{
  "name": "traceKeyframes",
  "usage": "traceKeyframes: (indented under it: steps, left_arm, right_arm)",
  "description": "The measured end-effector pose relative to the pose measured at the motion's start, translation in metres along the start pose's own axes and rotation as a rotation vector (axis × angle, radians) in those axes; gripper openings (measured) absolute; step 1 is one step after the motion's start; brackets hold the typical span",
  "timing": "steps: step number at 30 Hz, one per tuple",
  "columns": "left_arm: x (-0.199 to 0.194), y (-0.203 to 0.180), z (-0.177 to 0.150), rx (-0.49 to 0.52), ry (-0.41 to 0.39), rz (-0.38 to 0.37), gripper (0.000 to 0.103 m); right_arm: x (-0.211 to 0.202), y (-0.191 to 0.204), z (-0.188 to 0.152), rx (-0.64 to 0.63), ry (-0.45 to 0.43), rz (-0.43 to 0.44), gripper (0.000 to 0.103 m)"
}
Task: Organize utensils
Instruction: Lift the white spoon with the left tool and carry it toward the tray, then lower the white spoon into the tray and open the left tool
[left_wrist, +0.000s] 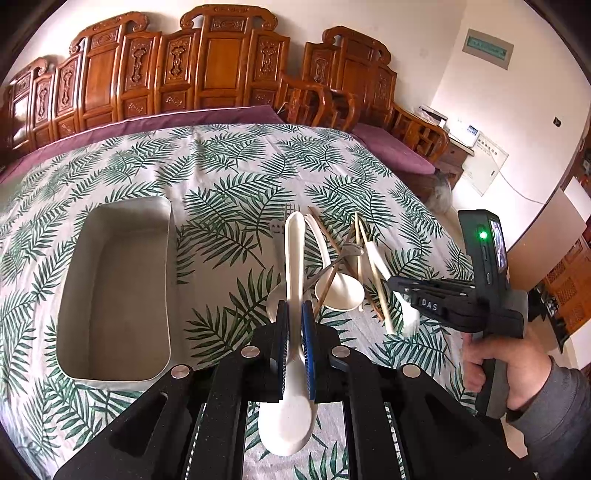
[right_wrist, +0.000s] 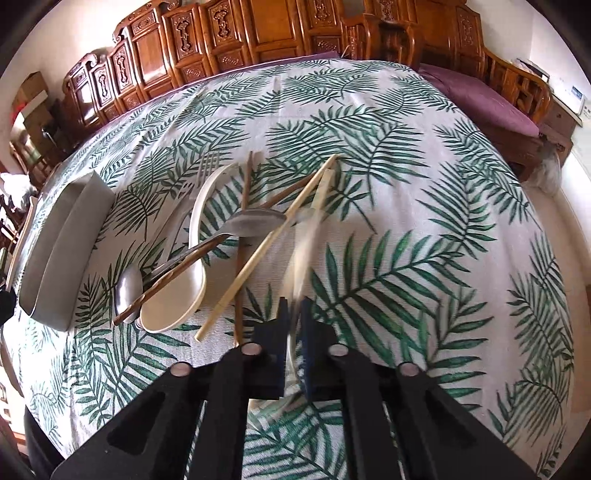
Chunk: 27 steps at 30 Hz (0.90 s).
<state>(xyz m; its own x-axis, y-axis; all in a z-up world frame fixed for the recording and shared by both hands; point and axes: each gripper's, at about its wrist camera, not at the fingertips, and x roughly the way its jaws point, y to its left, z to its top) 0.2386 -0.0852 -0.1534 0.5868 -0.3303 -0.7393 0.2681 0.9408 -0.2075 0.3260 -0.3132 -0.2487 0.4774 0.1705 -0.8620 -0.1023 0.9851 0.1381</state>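
While we look first at the grey tray (left_wrist: 114, 291), we find it rectangular with rounded corners, sitting on the leaf-print table (left_wrist: 207, 166), and nothing lies in it. Just right of the tray, our left gripper (left_wrist: 294, 317) has its fingers (left_wrist: 282, 332) closed narrow on a white plastic spoon (left_wrist: 293, 258); its handle points away past the fingertips and its bowl hangs below them, toward the camera. Further right of the tray lies the heap of utensils: another white spoon (right_wrist: 184, 291), a metal spoon (right_wrist: 255, 221), a metal fork (right_wrist: 207, 166), dark brown chopsticks (right_wrist: 243, 206) and a pale chopstick (right_wrist: 258, 258), crossing one another. At the far side of the heap from the tray, our right gripper (right_wrist: 294, 314) shows its fingers (right_wrist: 308, 321) pinched nearly together on a pale, blurred utensil (right_wrist: 306, 243), long and slim; we cannot tell just what it is. A hand (left_wrist: 517, 369) in a grey sleeve holds that gripper.
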Motion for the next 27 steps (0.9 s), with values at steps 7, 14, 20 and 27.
traceKeyframes:
  steps: [7, 14, 20, 27]
  left_arm:
    - [-0.011, 0.005, 0.003, 0.0, -0.021, 0.008, 0.007]
    - [-0.025, 0.031, 0.015, -0.014, -0.051, 0.056, 0.007]
    - [-0.026, 0.069, 0.027, -0.048, -0.057, 0.109, 0.007]
    - [-0.014, 0.111, 0.037, -0.092, -0.042, 0.157, 0.007]
  right_arm:
    - [-0.018, 0.001, -0.001, -0.032, -0.027, -0.03, 0.004]
    - [-0.048, 0.033, 0.013, -0.103, -0.088, 0.011, 0.004]
    - [-0.059, 0.079, 0.023, -0.172, -0.123, 0.076, 0.004]
    - [-0.058, 0.127, 0.035, -0.219, -0.137, 0.124, 0.004]
